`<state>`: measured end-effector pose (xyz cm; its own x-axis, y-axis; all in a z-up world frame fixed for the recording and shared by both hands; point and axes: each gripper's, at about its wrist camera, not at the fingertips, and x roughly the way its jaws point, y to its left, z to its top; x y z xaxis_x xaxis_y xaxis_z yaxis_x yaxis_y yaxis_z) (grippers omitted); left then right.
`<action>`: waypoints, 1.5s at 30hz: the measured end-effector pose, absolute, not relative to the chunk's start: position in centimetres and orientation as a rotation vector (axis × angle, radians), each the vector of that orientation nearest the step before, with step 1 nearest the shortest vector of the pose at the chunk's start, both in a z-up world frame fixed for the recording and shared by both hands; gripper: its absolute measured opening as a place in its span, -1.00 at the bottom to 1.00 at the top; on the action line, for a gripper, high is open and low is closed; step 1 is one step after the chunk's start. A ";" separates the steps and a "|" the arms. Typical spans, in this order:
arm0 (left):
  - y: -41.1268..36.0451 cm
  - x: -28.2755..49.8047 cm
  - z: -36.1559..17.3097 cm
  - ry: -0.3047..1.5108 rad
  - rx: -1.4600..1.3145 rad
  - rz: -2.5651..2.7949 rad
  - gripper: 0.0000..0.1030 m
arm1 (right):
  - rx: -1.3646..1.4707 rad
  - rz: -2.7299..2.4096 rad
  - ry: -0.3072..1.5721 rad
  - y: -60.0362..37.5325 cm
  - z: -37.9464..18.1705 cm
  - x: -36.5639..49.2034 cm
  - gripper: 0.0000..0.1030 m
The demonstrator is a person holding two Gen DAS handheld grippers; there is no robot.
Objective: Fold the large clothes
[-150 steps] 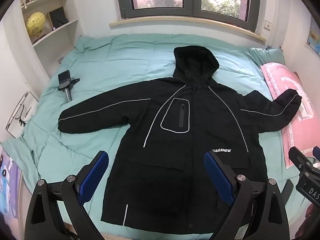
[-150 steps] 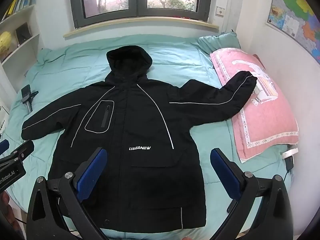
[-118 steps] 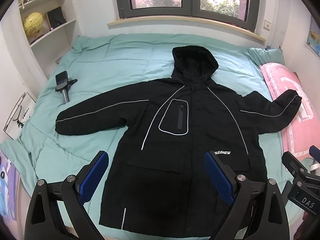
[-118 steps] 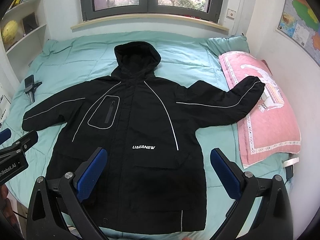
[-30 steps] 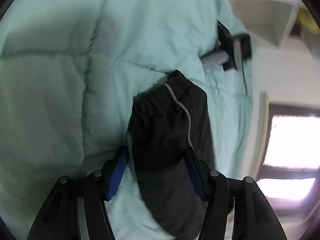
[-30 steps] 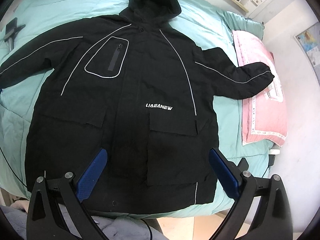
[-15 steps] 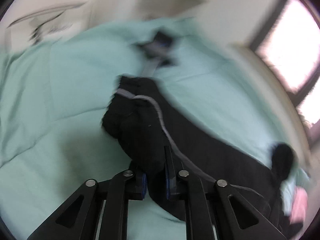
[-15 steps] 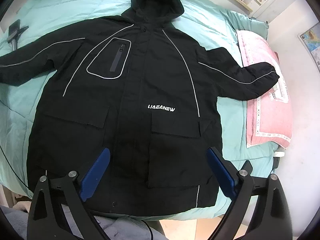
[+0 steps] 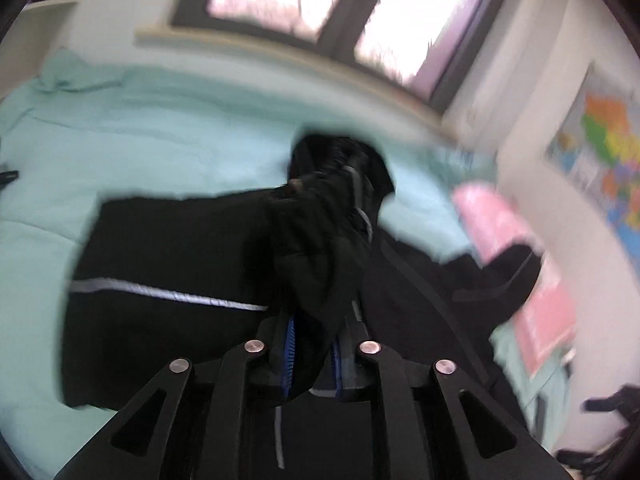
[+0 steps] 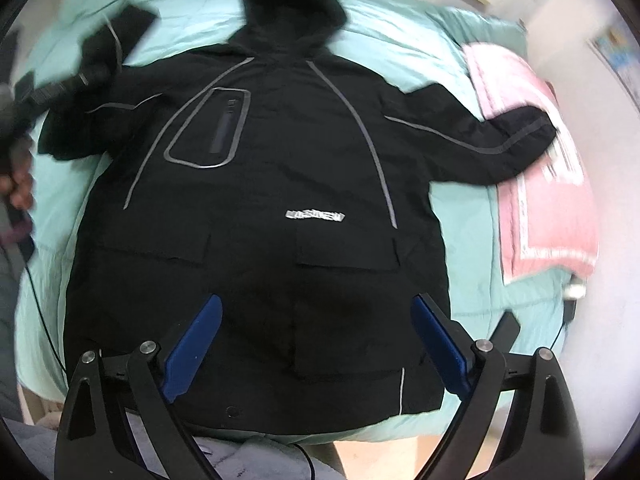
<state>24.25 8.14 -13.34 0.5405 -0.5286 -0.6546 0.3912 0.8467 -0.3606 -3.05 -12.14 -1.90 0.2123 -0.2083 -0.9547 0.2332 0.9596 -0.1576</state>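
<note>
A large black hooded jacket (image 10: 280, 200) with grey piping lies face up on the teal bed (image 10: 460, 208). My left gripper (image 9: 314, 344) has the cuff of the left sleeve (image 9: 320, 240) bunched between its blue pads; its jaws are opening a little but still press the cloth. The right wrist view shows that sleeve (image 10: 108, 52) lifted off the bed and swung up beside the hood, blurred. The other sleeve (image 10: 500, 144) stretches out onto the pillow. My right gripper (image 10: 316, 344) hangs open above the jacket's hem with nothing between its fingers.
A pink pillow (image 10: 540, 152) lies along the bed's right side. A person's hand (image 10: 18, 184) holds the left gripper at the picture's left edge, and a thin cable (image 10: 40, 312) hangs there. A window (image 9: 320, 0) and a wall map (image 9: 608, 152) stand behind the bed.
The left gripper has shut on the sleeve cuff, lifted it off the bed and swung it toward the jacket's body while rolling over. The right gripper has drifted slightly.
</note>
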 end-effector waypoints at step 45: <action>19.5 1.7 -13.0 1.097 -0.594 -0.100 0.39 | 0.410 0.347 1.310 -2.1 -20.8 21.3 -0.52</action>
